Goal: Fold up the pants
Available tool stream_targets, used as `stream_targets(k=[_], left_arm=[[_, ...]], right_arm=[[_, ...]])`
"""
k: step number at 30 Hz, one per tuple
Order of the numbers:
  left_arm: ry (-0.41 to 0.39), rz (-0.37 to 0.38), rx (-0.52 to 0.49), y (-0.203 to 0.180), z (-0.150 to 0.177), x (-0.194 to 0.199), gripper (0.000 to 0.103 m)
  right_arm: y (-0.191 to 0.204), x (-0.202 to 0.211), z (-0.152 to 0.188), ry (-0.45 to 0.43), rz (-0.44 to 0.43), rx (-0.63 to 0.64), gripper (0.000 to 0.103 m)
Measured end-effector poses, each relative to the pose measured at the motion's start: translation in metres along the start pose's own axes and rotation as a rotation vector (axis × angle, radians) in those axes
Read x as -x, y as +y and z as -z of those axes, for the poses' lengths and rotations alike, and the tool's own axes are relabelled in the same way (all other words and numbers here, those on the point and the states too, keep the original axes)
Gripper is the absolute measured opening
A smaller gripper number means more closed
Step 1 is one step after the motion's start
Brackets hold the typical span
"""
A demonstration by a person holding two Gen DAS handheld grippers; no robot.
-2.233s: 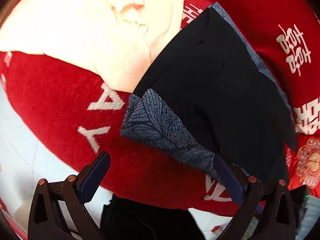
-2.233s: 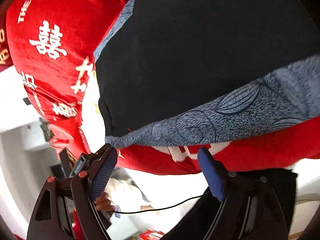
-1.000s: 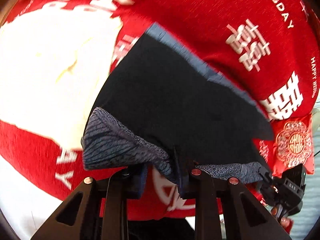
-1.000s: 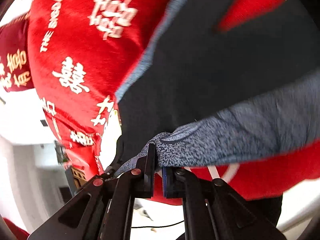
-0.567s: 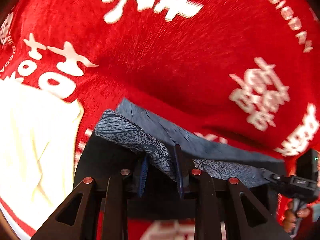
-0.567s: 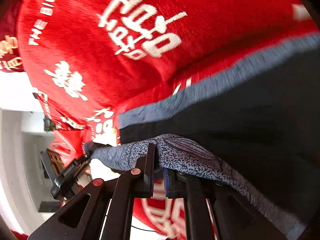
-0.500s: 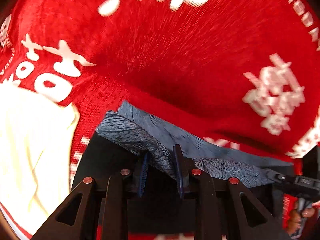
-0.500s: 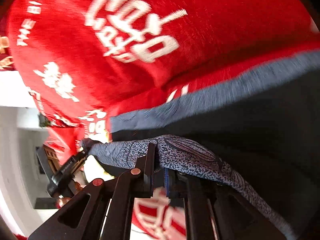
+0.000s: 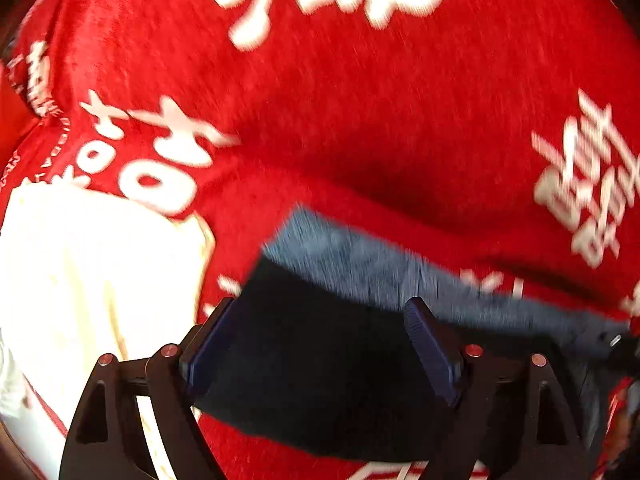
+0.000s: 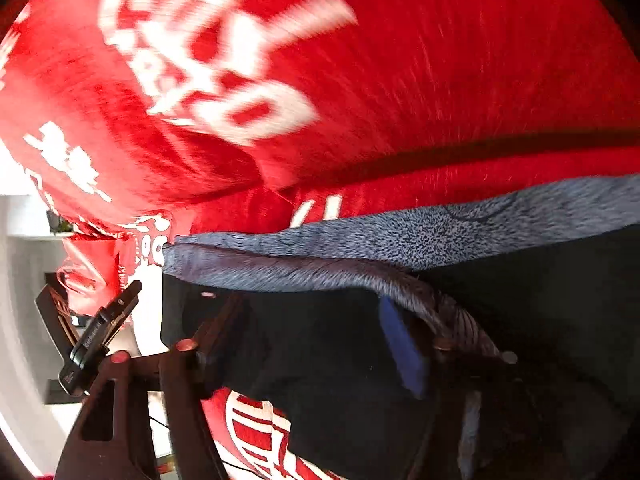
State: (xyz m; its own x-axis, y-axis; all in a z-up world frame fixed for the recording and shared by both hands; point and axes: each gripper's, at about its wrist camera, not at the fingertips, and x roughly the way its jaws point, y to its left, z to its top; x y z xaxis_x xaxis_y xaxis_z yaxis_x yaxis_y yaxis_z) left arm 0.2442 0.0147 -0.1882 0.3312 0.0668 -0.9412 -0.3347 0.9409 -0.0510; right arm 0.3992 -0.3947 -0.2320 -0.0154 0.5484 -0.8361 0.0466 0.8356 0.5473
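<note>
My left gripper (image 9: 320, 344): jaws have just been opening and now stand wide apart; both blue pads are clear, nothing pinched between them. It points steeply down at the dark cloth below.
My right gripper (image 10: 316, 344): jaws have just been opening too, and stand wide. The patterned blue-grey hem (image 10: 400, 236) droops over the right-hand finger (image 10: 404, 348), draped on it rather than pinched.
Pants (image 9: 320, 364): dark navy, lying folded on the red cloth, their patterned hem band along the far edge. In the left wrist view the dark panel fills the space between and under my fingers, with the blue-grey band (image 9: 384, 268) running off to the right behind it.
Fold edge: in the right wrist view two layers of the patterned band sit one over the other, the upper layer bulging loosely at the near end; whether they line up exactly I cannot tell through the blur.
Red cloth (image 9: 360, 100): covers the surface under the pants, with large white characters and lettering printed on it.
Cream garment (image 9: 92, 280): lies to the left of the pants on the same red cloth, near but not touching them as far as I can see.
Picture quality: both views are smeared by motion.
</note>
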Motion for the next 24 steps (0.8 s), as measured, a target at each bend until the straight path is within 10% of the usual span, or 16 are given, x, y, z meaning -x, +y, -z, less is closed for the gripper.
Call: stream_targets(k=[4, 14, 17, 20, 24], left_arm=[[0.092, -0.022, -0.049, -0.017, 0.013, -0.041, 0.084], [-0.008, -0.174, -0.133, -0.058, -0.037, -0.086, 0.091], [0.019, -0.149, -0.086, -0.056, -0.044, -0.078, 0.091], [0.041, -0.07, -0.062, -0.055, -0.031, -0.054, 0.091], [0.09, -0.047, -0.126, -0.072, 0.017, -0.025, 0.091]], right_arm=[[0.02, -0.022, 0.004, 0.08, -0.019, 0.106, 0.067], [0.01, -0.067, -0.039, 0.056, 0.155, 0.193, 0.023], [0.017, -0.055, -0.036, 0.047, 0.147, 0.18, 0.029], [0.013, -0.024, -0.015, 0.022, 0.114, 0.191, 0.07], [-0.007, 0.013, 0.032, 0.032, 0.082, 0.13, 0.075]])
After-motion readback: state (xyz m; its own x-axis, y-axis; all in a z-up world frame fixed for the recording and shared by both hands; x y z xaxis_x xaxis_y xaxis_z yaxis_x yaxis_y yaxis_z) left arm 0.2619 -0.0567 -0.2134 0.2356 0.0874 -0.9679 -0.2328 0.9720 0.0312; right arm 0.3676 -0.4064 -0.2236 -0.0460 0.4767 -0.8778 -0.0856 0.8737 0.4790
